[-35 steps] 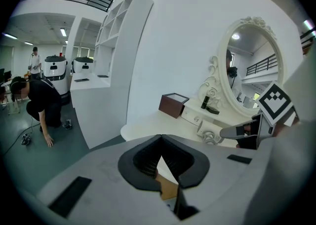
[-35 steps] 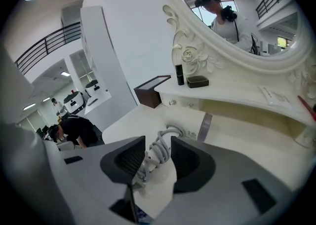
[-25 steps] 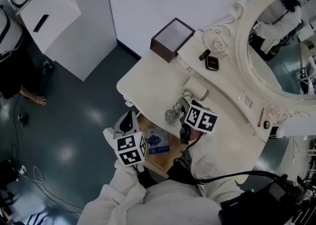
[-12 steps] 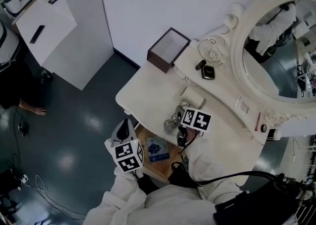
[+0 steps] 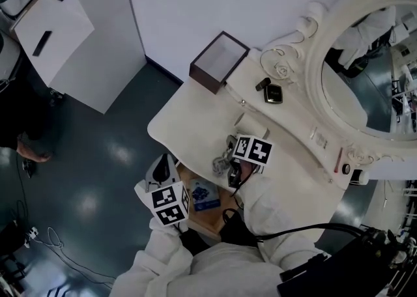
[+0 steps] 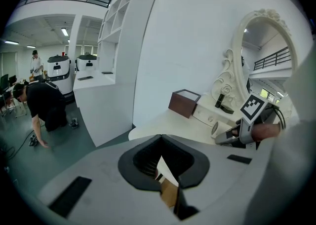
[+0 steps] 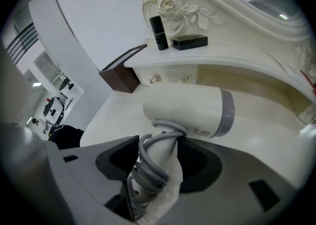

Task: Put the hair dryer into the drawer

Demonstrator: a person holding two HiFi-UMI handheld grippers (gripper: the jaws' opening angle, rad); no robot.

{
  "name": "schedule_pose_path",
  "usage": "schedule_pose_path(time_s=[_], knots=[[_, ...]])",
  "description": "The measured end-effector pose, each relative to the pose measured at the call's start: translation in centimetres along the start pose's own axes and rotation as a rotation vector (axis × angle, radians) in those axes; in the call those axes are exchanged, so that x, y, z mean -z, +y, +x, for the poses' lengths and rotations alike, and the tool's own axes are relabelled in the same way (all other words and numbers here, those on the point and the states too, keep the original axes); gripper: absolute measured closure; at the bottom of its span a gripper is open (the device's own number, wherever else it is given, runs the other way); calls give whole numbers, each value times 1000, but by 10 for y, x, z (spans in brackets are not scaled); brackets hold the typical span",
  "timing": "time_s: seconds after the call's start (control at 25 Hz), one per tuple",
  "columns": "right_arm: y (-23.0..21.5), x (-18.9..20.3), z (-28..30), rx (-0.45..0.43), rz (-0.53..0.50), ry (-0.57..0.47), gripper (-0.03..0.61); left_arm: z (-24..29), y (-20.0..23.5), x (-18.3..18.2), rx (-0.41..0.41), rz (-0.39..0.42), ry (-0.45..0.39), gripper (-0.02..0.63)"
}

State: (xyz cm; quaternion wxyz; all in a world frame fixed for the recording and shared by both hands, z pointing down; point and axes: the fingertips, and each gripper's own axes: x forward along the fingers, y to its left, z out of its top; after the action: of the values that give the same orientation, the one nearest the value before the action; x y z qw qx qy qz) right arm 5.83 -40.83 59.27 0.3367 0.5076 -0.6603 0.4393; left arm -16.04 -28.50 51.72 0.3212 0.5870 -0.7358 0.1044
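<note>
Drawer (image 5: 210,214) half-hidden, prob. open, dryer (image 7: 185,113) outside

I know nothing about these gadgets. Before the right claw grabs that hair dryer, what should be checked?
1. The hair dryer lies free on the dressing table: ok.
2. The right gripper is open, jaws just opening, either side of the handle without pressing: ok.
3. The cord is wound round the handle: ok.
4. The drawer is open: ok.
5. Room in the drawer beside the blue packet: cannot tell.
6. The left gripper pinches the drawer's edge: jaws stand narrow, cannot tell.
</note>
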Motion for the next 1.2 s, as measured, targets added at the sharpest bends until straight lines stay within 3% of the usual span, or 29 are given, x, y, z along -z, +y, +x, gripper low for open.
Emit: schedule_pose_path(time_s=[0.72, 1.2], knots=[[-3, -3, 11, 132, 22, -41, 301, -12, 1, 18, -31, 1, 8, 607], [-8, -7, 5, 20, 6, -131, 321, -29, 10, 46, -65, 26, -23, 607]])
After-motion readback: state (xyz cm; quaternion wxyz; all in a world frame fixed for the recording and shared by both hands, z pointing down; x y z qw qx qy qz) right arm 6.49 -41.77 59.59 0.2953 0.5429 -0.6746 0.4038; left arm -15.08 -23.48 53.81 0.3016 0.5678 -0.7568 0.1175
